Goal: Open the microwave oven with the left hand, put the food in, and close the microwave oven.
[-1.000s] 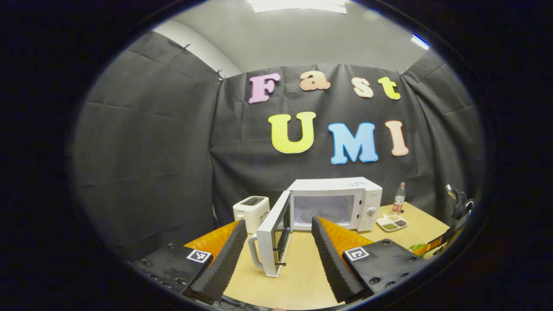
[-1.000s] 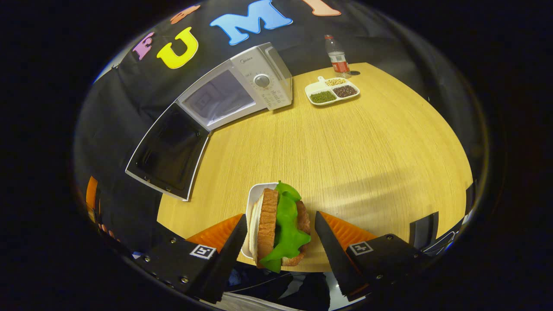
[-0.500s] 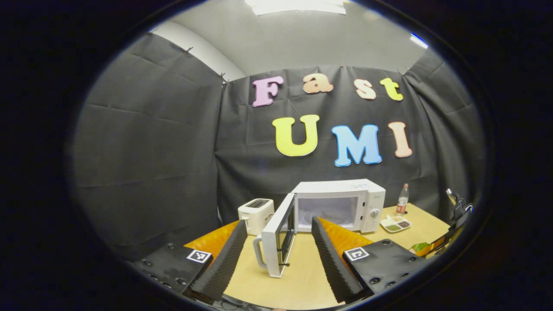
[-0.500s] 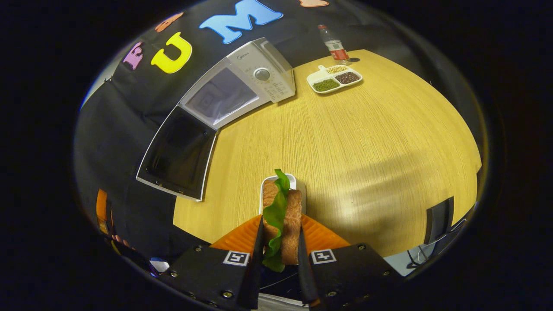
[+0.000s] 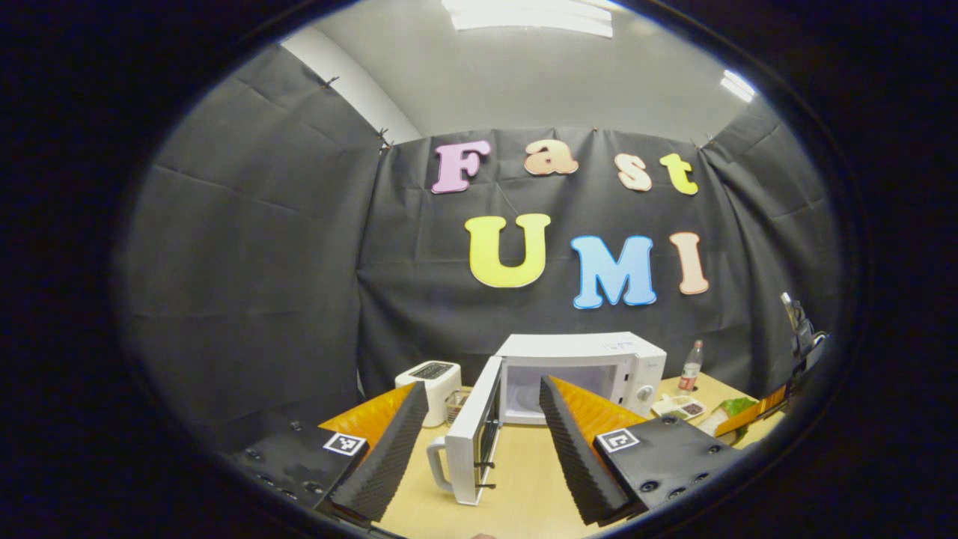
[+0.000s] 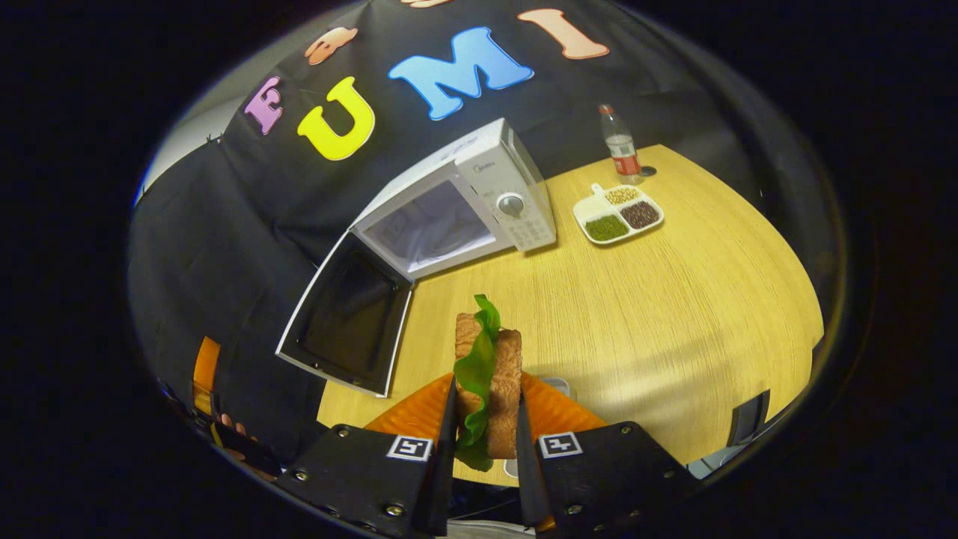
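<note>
right tongs (image 6: 483, 419): closed narrow on the toasted-bread sandwich with green lettuce leaf (image 6: 486, 374), both fingers pressing its sides; sandwich is lifted clear of the small white rectangular dish (image 6: 560, 386) below it.
left tongs (image 5: 479, 419): spread wide, holding nothing, hanging in front of the open door.
white box microwave oven (image 6: 464, 213): at the back of the pale wood counter (image 6: 673, 299), cavity open toward the sandwich.
white-framed dark-glass microwave door (image 6: 348, 322): swung fully out to the left.
risk, squeeze: sandwich is soft; too hard a pinch could crush it or push the lettuce out.
risk, slip: grip looks low on the slices, so tilting on the carry may let a slice slide off.
risk, entry: approaching low or skewed could knock the sandwich on the cavity frame or door edge.
risk, clutter: white divided tray of beans (image 6: 617, 215) and clear plastic bottle with red label (image 6: 620, 146) sit right of the oven; a wide swing could hit them.
risk, door: left tongs near the door; bumping it could part-close it before the food is in.
</note>
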